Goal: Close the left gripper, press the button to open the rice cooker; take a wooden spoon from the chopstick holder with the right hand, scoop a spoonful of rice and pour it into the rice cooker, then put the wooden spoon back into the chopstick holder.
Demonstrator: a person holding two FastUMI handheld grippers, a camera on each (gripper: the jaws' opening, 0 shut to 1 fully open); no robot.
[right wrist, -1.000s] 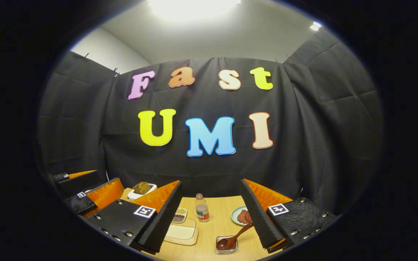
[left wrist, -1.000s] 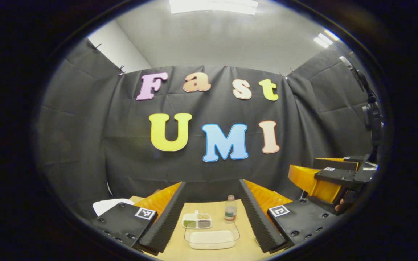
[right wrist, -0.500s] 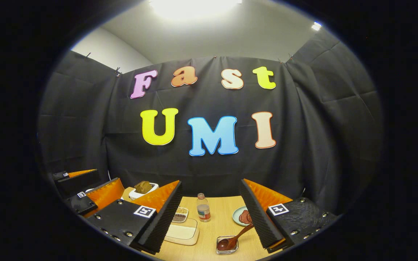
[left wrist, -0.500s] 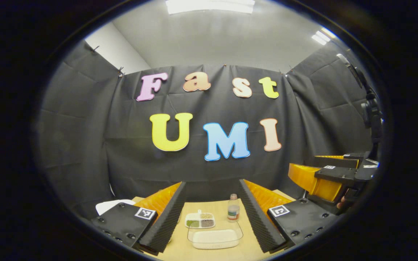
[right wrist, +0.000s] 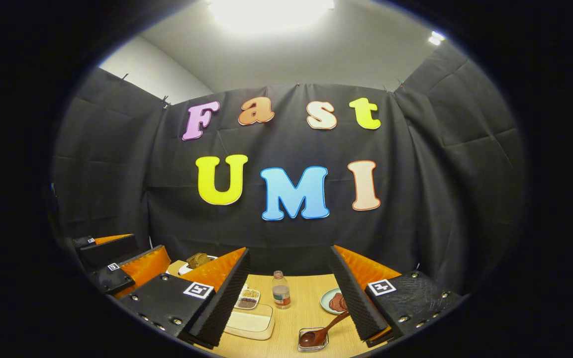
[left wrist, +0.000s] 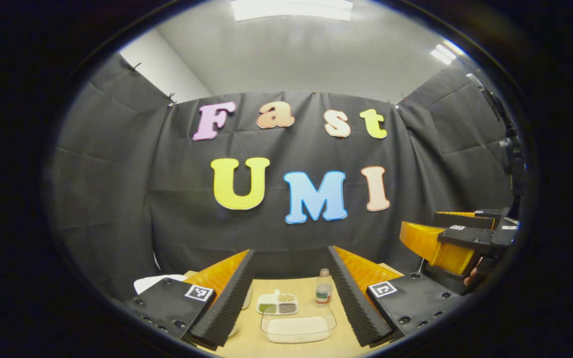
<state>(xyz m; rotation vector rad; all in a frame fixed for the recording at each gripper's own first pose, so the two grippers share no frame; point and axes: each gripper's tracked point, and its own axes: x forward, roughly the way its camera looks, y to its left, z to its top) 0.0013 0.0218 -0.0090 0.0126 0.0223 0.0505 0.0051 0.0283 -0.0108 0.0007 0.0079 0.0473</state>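
Both grippers raised above desk (right wrist: 291, 318), jaws wide apart, holding nothing. Wooden spoon (right wrist: 322, 332) rests in small glass dish on desk. Rice tray (left wrist: 296, 329) lies ahead of left gripper (left wrist: 291, 298). White shape far left (possibly rice cooker) (left wrist: 154, 282). First step pending: bring left jaws together, then press button.

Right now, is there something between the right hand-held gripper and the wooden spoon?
Nothing visible stands in the way. The right hand-held gripper is open above the table, and the wooden spoon lies ahead near its right finger, bowl end in a small clear dish. The bottle stands farther back, off that path.
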